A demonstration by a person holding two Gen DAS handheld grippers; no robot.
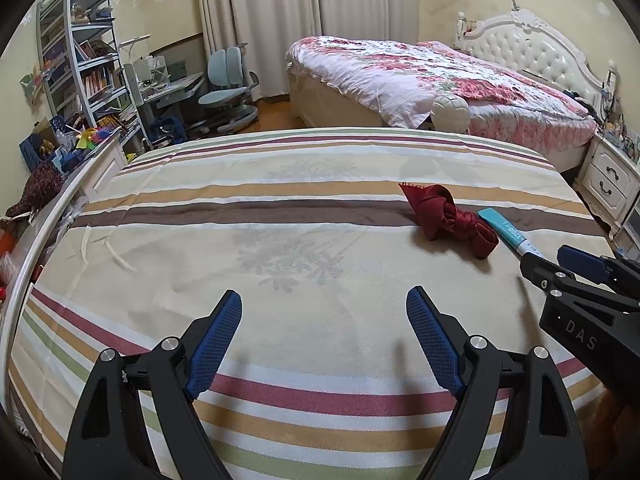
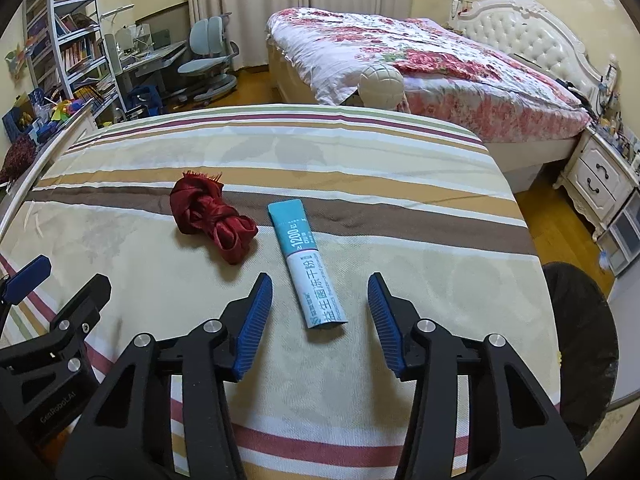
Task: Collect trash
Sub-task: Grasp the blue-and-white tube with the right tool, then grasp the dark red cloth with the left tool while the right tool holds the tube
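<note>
Right gripper (image 2: 320, 312) straddles teal-and-white box (image 2: 306, 268), pads apart.

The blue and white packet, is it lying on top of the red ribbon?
No, the packet lies flat on the striped bedsheet, beside the red ribbon with a gap between them.

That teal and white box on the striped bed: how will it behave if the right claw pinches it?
The teal and white box looks like thin carton, so probably light and liable to crush under a hard pinch. It lies flat with flat sides, so rolling seems unlikely. Its printed surface looks smooth, and the striped bed is soft, so it might slip or sink slightly when pressed.
</note>
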